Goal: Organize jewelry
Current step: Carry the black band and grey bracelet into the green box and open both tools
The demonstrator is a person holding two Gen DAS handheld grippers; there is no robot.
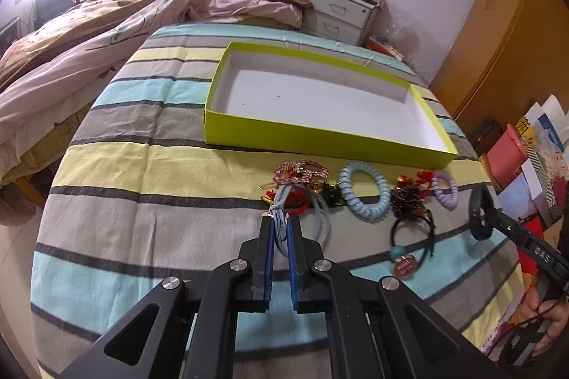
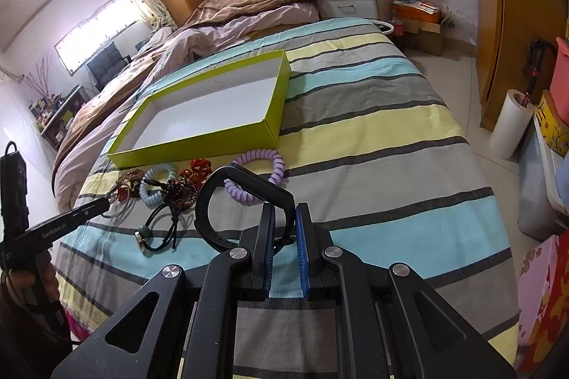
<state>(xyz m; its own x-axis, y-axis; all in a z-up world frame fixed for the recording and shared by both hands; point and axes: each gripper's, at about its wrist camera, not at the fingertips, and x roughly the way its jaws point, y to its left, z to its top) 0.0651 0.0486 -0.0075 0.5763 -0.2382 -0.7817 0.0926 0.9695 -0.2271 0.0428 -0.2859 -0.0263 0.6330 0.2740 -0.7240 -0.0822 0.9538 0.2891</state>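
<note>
An open lime-green box [image 1: 320, 138] with a white inside lies on the striped bedspread; it also shows in the right wrist view [image 2: 199, 140]. In front of it lies a row of hair ties and jewelry: a pink beaded piece [image 1: 300, 170], a light blue coil tie [image 1: 366, 190], a purple coil tie [image 1: 446, 188], a dark beaded piece [image 1: 407, 201]. My left gripper [image 1: 281, 220] is shut on a pale blue cord loop [image 1: 320, 219]. My right gripper [image 2: 284, 211] is shut on a black band [image 2: 227, 197], also visible in the left wrist view [image 1: 480, 215].
A black cord tie with a round charm [image 1: 405, 265] lies near the front. Rumpled quilts [image 1: 106, 23] lie to the left. A white nightstand [image 1: 338, 16] stands behind the bed. Boxes and bags [image 1: 533, 158] stand on the right by a wooden wardrobe.
</note>
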